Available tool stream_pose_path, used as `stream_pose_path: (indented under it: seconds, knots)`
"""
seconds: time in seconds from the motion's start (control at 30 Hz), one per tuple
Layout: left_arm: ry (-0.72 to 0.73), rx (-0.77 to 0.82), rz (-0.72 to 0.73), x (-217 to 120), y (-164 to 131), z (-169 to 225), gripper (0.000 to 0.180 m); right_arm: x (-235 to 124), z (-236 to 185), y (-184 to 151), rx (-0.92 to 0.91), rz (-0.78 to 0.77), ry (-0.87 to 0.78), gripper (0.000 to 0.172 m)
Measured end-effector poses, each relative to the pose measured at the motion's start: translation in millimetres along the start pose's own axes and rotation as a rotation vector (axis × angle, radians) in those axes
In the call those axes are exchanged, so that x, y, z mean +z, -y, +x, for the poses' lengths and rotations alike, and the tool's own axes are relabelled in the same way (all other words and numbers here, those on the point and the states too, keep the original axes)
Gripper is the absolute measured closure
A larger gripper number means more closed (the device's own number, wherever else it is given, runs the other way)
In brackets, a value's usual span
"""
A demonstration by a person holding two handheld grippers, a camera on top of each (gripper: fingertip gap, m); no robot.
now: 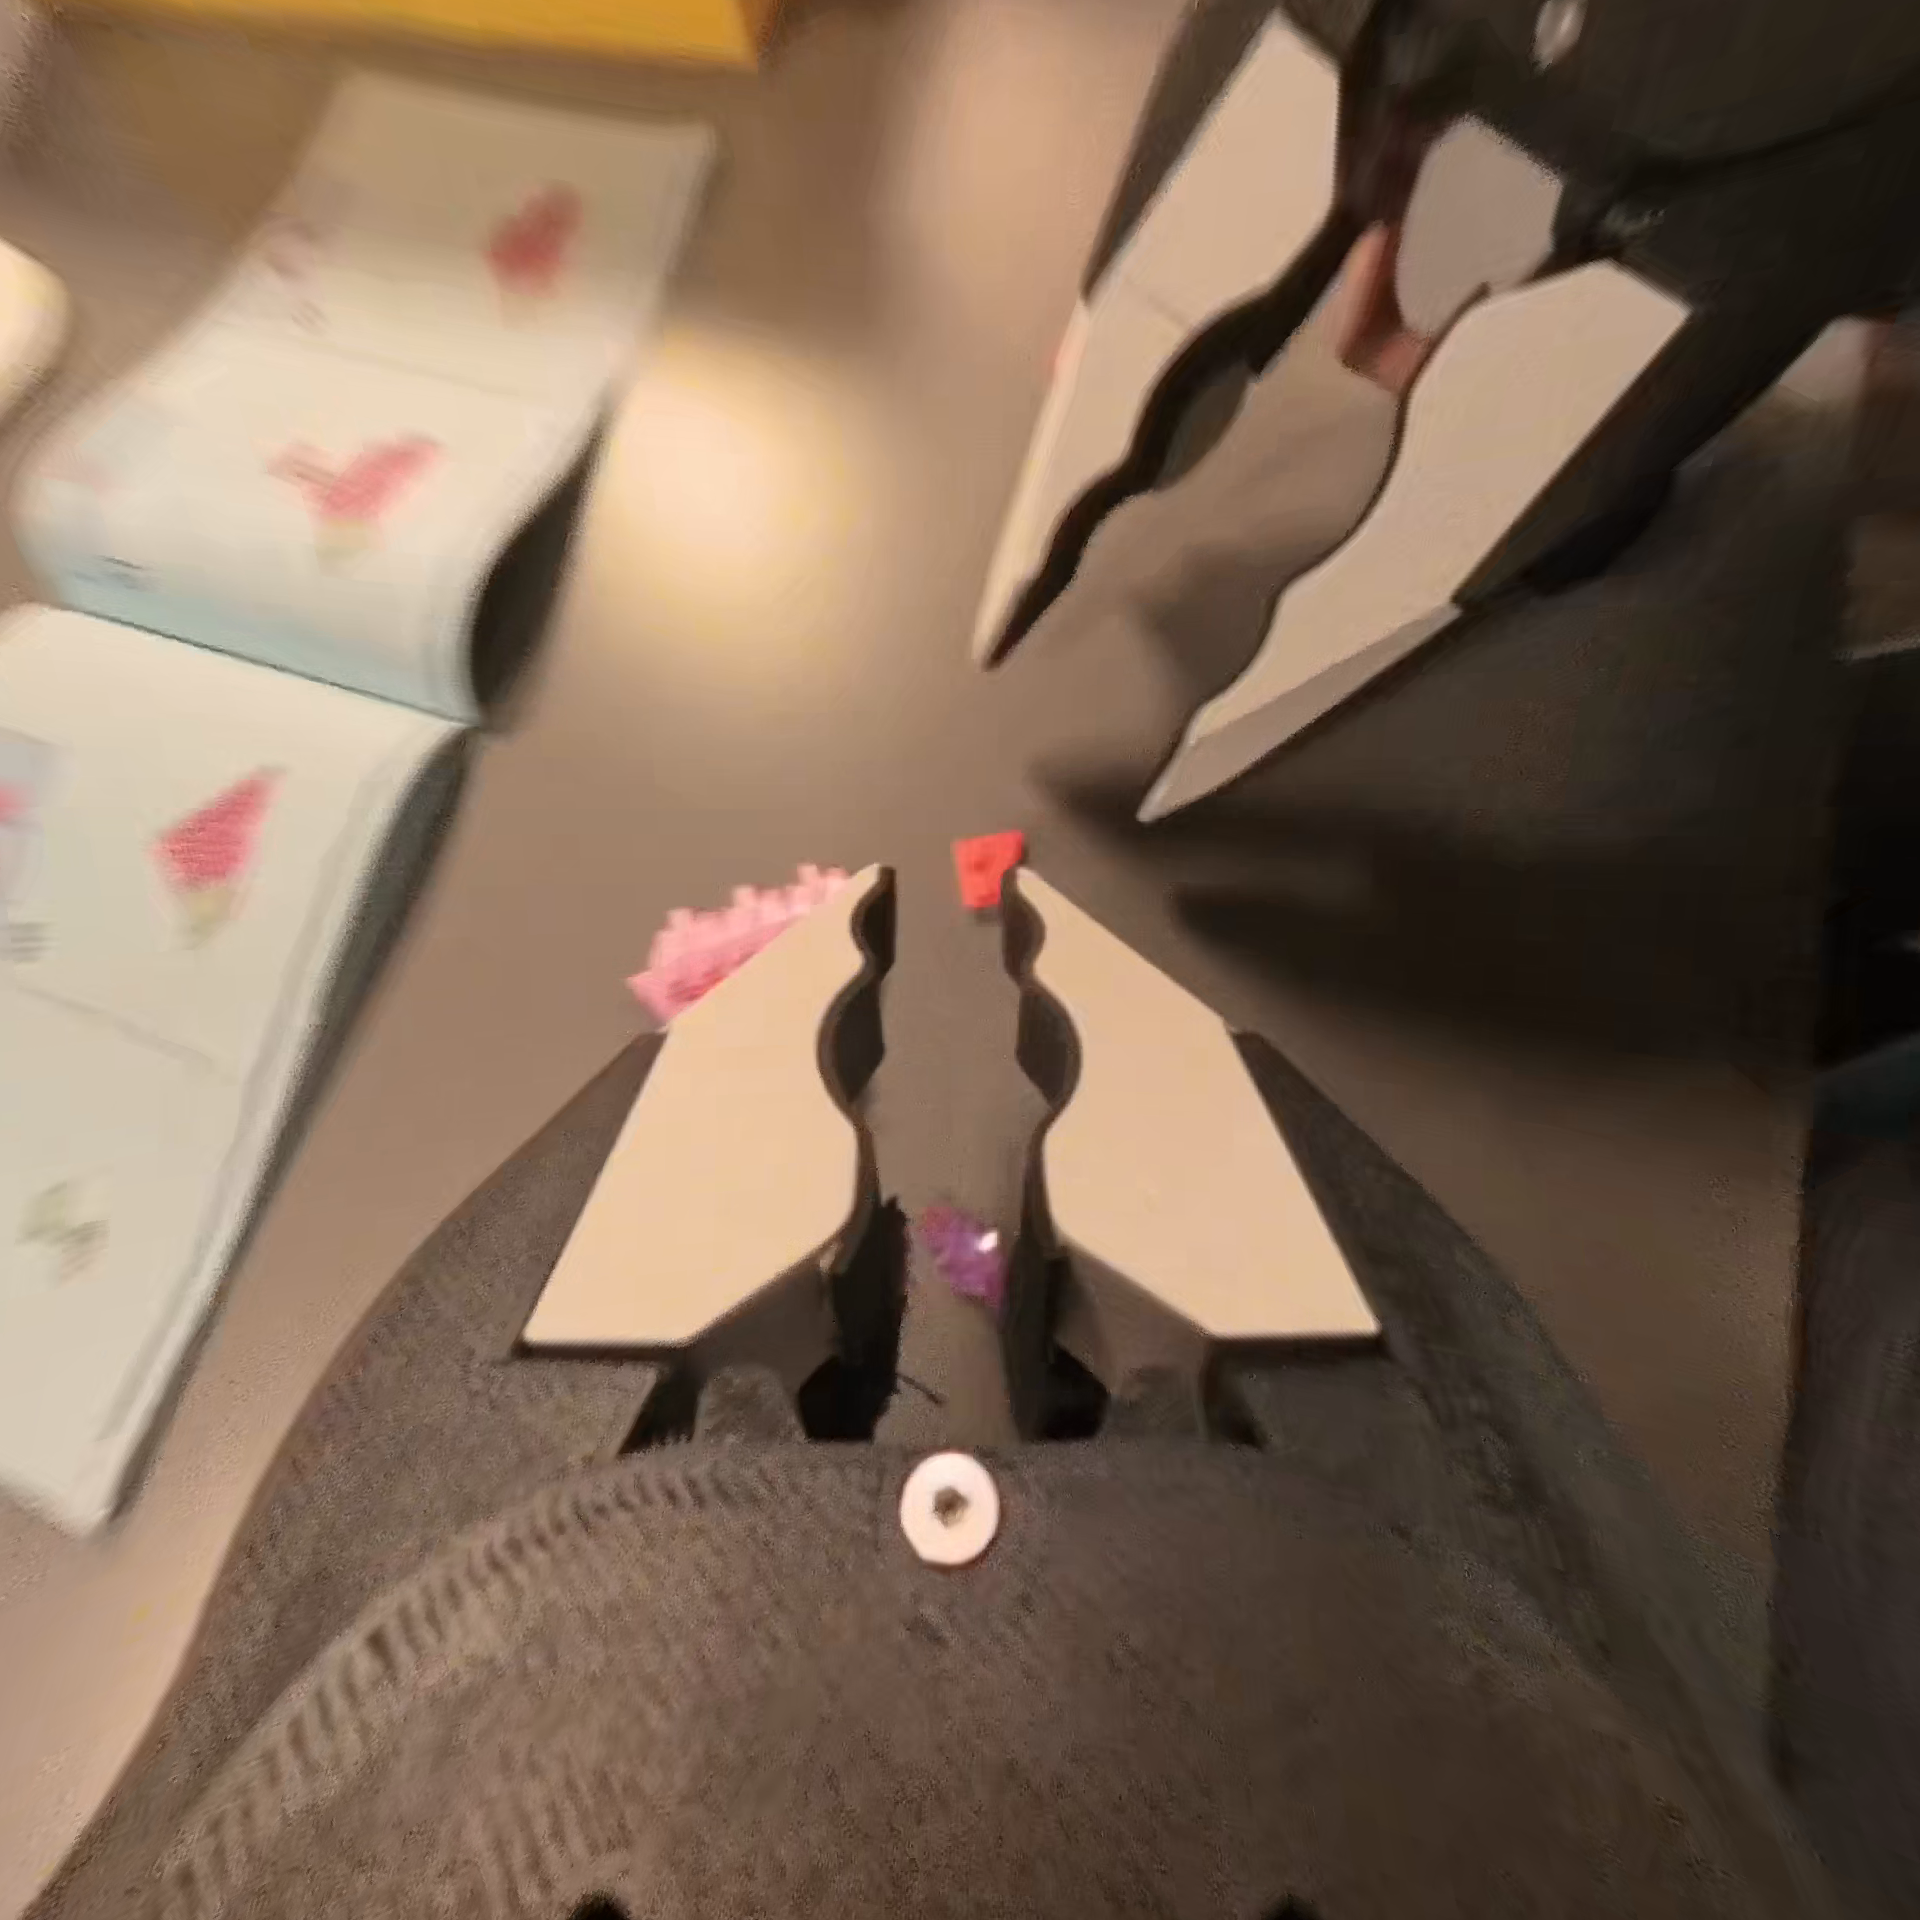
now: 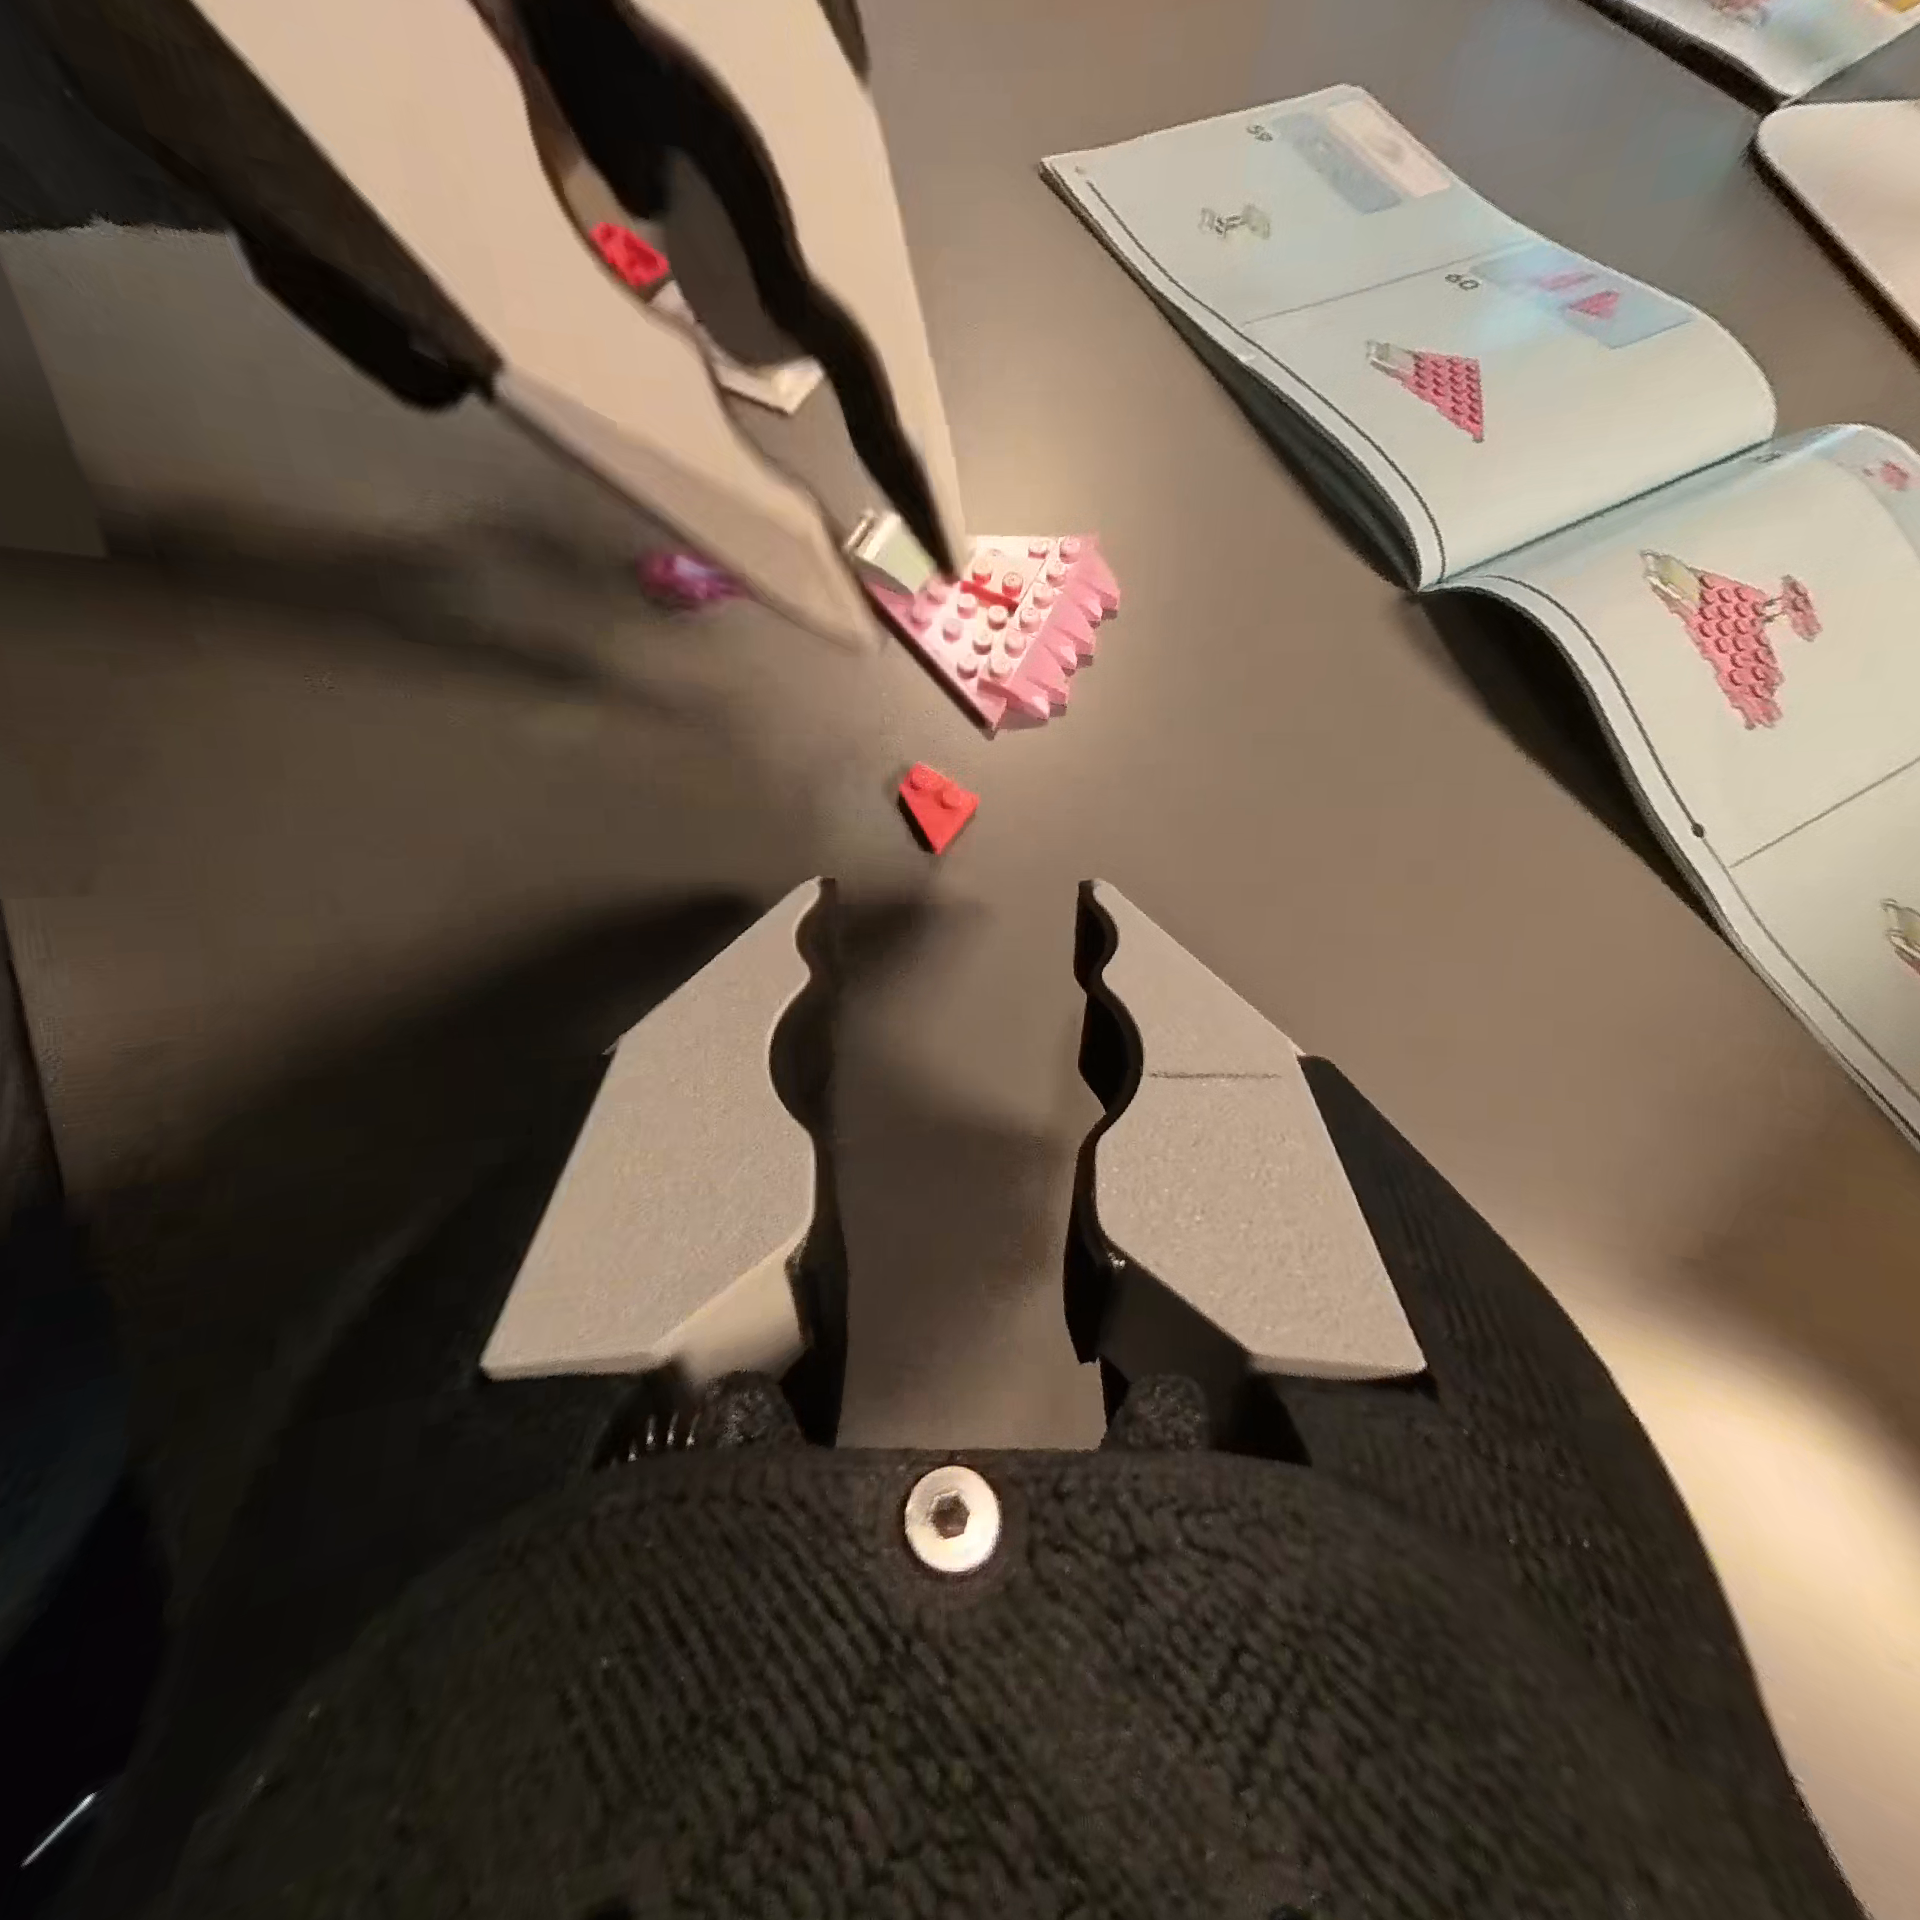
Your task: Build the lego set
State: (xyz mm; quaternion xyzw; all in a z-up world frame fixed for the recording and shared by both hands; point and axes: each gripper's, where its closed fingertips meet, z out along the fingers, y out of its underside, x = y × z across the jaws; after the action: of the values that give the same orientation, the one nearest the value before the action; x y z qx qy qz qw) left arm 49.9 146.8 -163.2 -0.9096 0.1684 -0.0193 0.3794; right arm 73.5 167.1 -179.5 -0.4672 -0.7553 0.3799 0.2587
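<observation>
- Across the left wrist view, the left gripper (image 1: 948, 883) sits at lower centre with its two tan fingers (image 1: 748, 1101) parted by a narrow gap; nothing lies between the tips, so it is released.
- Just beyond its right fingertip, a small red brick (image 1: 985, 864) lies on the dark table (image 1: 727, 727); whether the tip touches it cannot be told.
- Behind the left finger, a pink studded plate (image 1: 717, 935) peeks out, mostly hidden.
- Low between the finger bases, a small purple piece (image 1: 961, 1252) shows on the table.
- At upper right, the right gripper (image 1: 1070, 738) hangs above the table with its fingers spread and bare.
- Along the left edge, an open instruction booklet (image 1: 312, 436) lies blurred, and a yellow thing (image 1: 623, 26) fills the top edge.
- Across the right wrist view, the right gripper (image 2: 951, 894) at lower centre has its fingers (image 2: 707, 1122) wide apart, grasping nothing.
- Just ahead of its tips, near the left one, the red brick (image 2: 937, 805) lies flat and apart from both.
- Above that, at centre, the pink studded plate (image 2: 1008, 634) rests on the table (image 2: 1247, 831), toothed pink pieces along its right edge.
- From upper left, the left gripper (image 2: 904, 592) reaches down, its tips at the plate's upper left corner by a pale greenish piece (image 2: 883, 551); whether it pinches that piece cannot be told here.
- To the left of those tips, the purple piece (image 2: 681, 577) lies blurred.
- At right, the booklet (image 2: 1507, 416) lies open.
</observation>
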Motion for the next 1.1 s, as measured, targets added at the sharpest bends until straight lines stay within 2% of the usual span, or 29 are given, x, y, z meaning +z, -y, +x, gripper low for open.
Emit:
stream_pose_path:
  seconds: [0.07,0.1,0.23,0.27,0.33,0.37,0.43,0.53,0.67,0.77,0.87,0.9,1.0,1.1]
  knots:
    - [0.144,0.023,0.061,-16,-4,-19,0.169,4,1,3,0.005,-0.003,-0.021,0.114]
    - [0.193,0.007,0.042,-19,-13,-27,0.166,5,3,4,0.012,-0.020,-0.052,0.112]
    - [0.164,-0.173,-0.116,-12,-51,-34,0.136,12,1,21,0.059,0.010,-0.057,0.111]
    - [0.150,-0.201,-0.140,-10,-56,-34,0.136,16,-1,24,0.072,0.017,-0.036,0.112]
    - [0.139,-0.188,-0.127,-8,-56,-34,0.158,23,-6,26,0.042,0.001,-0.014,0.111]
    - [0.158,-0.158,-0.131,-8,-56,-37,0.164,26,-10,27,-0.010,-0.009,-0.012,0.110]
    - [0.168,-0.105,-0.144,-8,-56,-39,0.165,31,-16,32,-0.151,-0.013,-0.045,0.111]
    - [0.139,-0.127,-0.119,-8,-49,-40,0.165,40,-12,42,-0.393,-0.020,-0.180,0.117]
    - [0.102,-0.245,-0.024,-13,-31,-48,0.165,47,10,55,-0.737,-0.094,-0.439,0.144]
    - [0.093,-0.284,0.028,-23,-22,-53,0.165,51,19,59,-0.877,-0.157,-0.541,0.146]
    - [0.037,-0.282,0.091,-32,-10,-45,0.165,43,33,74,-0.969,-0.149,-0.695,0.164]
    - [0.035,-0.257,0.122,-35,-6,-44,0.163,41,35,76,-0.987,-0.148,-0.715,0.168]
    - [0.047,-0.075,0.209,-41,2,-38,0.136,39,35,78,-0.978,-0.123,-0.711,0.169]
    - [0.281,0.296,0.228,-45,-5,-53,0.136,37,35,77,-0.990,-0.124,-0.702,0.170]
